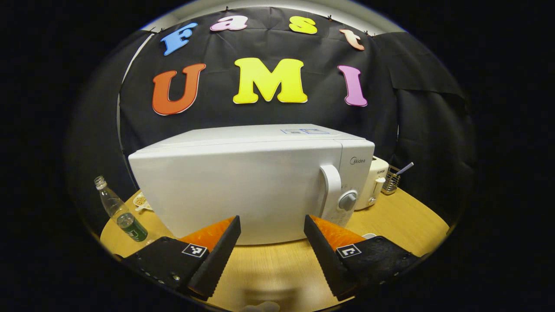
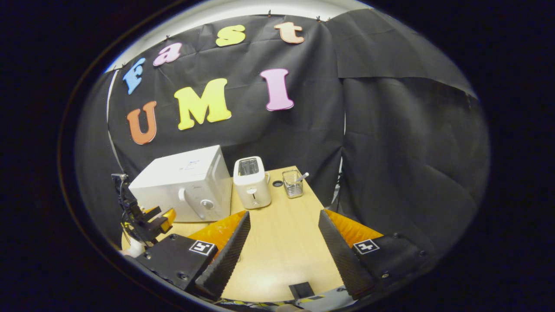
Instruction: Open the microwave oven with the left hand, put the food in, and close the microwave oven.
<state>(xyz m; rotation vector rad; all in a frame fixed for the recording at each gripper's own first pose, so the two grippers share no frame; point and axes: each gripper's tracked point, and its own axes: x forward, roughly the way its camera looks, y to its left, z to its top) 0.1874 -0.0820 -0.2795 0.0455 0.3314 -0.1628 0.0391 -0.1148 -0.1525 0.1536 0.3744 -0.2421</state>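
White microwave oven [image 1: 243, 186] standing on the wooden table [image 1: 277, 268], door shut, seen close and head-on in the left gripper view. Vertical white handle [image 1: 333, 190] at about 3 o'clock on the front face, round grey dial [image 1: 347, 201] just beside it on the control strip. No food item clearly made out; a small pale dish [image 1: 141, 201] with something on it at 9 o'clock of the oven, partly hidden behind its corner, too small to identify.

Left gripper [image 1: 272, 242] held low in front of the oven, apart from it, at 6 o'clock of the door. Jaws spread wide, nothing between them but bare tabletop. Seen also in the right gripper view [image 2: 158, 223], at 7 o'clock of the oven [image 2: 182, 186], near its front.

Right gripper [image 2: 284, 242] well apart from the oven, over open table [image 2: 277, 251], likewise wide open and holding nothing.

Further out: white toaster [image 2: 251, 182] just beside the oven at its 3 o'clock. Wire holder [image 2: 292, 183] with a utensil standing in it at 3 o'clock of the toaster. Small dark round item [image 2: 277, 183] on the table between toaster and holder. Clear plastic bottle [image 1: 121, 210] with a green label at 8 o'clock of the oven in the left gripper view, tilted. Small dark rectangular object [image 2: 301, 289] at the near table edge, 6 o'clock in the right gripper view.
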